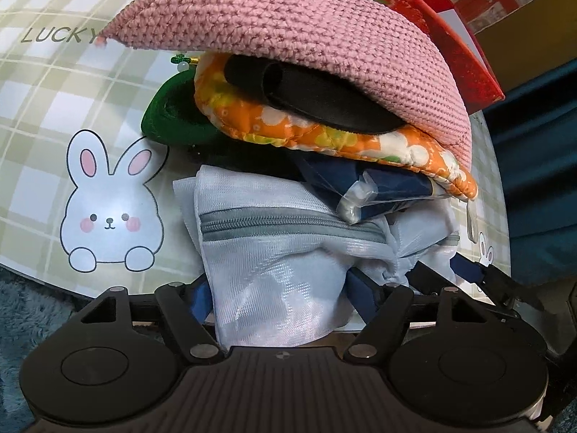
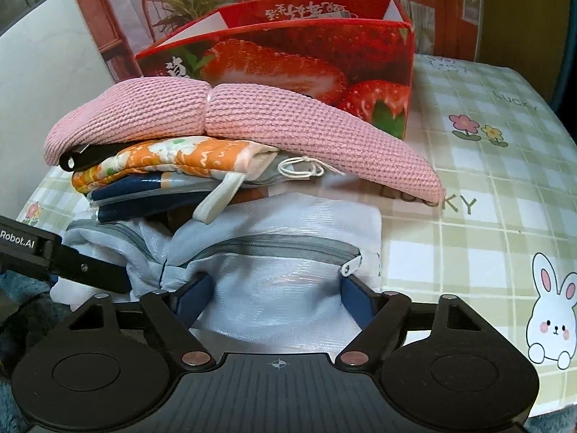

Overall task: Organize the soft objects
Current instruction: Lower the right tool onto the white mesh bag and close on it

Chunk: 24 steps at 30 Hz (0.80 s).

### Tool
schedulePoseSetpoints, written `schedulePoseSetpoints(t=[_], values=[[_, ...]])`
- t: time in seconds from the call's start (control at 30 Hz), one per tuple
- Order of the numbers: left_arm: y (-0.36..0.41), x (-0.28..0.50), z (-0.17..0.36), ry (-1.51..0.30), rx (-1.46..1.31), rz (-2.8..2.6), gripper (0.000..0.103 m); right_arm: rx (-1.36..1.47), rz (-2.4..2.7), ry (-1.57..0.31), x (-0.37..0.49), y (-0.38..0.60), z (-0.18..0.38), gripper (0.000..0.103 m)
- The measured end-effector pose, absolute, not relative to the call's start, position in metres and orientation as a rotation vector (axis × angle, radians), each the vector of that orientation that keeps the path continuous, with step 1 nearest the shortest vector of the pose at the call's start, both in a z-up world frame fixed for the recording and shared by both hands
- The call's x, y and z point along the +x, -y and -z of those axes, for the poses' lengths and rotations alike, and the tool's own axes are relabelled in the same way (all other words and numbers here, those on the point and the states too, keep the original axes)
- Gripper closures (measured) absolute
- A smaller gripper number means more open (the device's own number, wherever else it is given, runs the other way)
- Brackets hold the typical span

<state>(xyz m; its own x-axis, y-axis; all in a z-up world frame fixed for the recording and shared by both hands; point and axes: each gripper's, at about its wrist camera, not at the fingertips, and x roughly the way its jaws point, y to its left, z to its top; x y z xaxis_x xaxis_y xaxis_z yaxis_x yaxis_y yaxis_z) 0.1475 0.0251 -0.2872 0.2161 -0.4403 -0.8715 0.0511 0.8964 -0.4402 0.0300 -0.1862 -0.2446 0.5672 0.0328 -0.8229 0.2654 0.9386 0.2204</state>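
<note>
A pale blue mesh zip bag [image 1: 274,252] lies at the table's near edge under a pile of soft things. My left gripper [image 1: 281,292] pinches the bag's bunched near end between its blue pads. My right gripper [image 2: 274,292] squeezes the mesh bag [image 2: 281,270] below its grey zip, the fabric puckered at both pads. On the bag rest a navy item in clear wrap [image 1: 375,187], an orange floral pouch [image 1: 324,137], a black piece [image 1: 317,97] and a pink knitted piece [image 1: 288,29] on top. A green fabric item [image 1: 169,115] pokes out at the pile's left.
A red strawberry-printed box [image 2: 306,57] stands open just behind the pile. The table [image 2: 487,187] wears a green checked cloth with rabbits and flowers. Teal plush fabric [image 1: 21,288] lies beyond the near edge. My left gripper's finger [image 2: 83,265] shows at the right wrist view's left.
</note>
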Motion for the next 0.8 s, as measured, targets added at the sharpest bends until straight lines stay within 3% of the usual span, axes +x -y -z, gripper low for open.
schedulePoseSetpoints(t=[0.37, 0.67, 0.8], values=[[-0.002, 0.144, 0.279, -1.294, -0.305, 0.353, 0.026, 0.374, 0.129, -0.969, 0.030, 0.190, 0.250, 0.032], [0.004, 0.147, 0.277, -1.279, -0.316, 0.392, 0.040, 0.392, 0.098, -0.955, 0.028, 0.188, 0.247, 0.048], [0.001, 0.143, 0.270, -1.267, -0.299, 0.414, 0.045, 0.393, 0.080, -0.949, 0.026, 0.186, 0.244, 0.061]])
